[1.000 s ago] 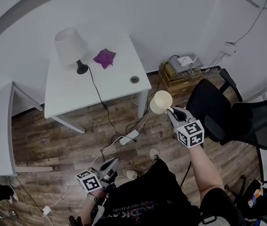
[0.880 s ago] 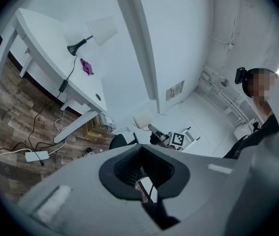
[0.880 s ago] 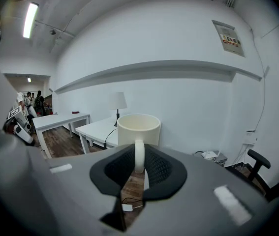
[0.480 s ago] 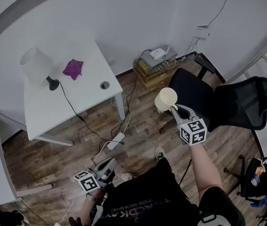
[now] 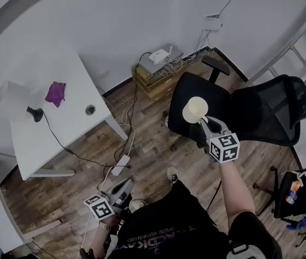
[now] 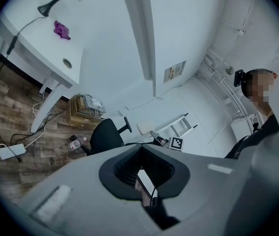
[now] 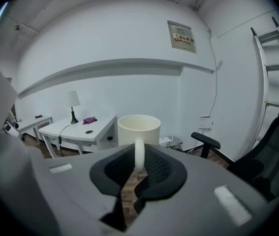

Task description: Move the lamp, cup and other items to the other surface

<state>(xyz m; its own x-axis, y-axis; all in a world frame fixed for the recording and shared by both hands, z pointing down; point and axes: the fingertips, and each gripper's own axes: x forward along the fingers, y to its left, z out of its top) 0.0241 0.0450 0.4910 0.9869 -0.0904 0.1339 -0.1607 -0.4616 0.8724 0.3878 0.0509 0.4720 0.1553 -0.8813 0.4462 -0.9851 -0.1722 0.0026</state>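
1. Little of the writing can be read. A small wall sign (image 7: 181, 35) hangs high on the far wall, its print too small to make out. The black shirt (image 5: 161, 228) carries lettering that cannot be read. Each gripper's cube bears black-and-white square markers.
2. The cup (image 5: 195, 110) is a plain cream mug with a straight wall and a slim loop handle. It is upright in the air over the seat of the black office chair (image 5: 250, 115).
3. The right gripper (image 5: 206, 124) has its fingers narrowed on the cup's handle. In the right gripper view the handle stands between the dark pads.
4. The left gripper (image 5: 124, 186) hangs low at the near left above the wooden floor. Its fingers are close together with nothing between them.
5. The lamp (image 5: 12, 99), white shade on a black base, stands on the white table (image 5: 50, 134) at the far left. A purple cloth (image 5: 55, 92) lies just right of it.
6. A second ago the table filled the middle of the head view and the cup hung by its right corner over bare floor. Now the table sits at the left edge and the cup is well away from it, over the chair.
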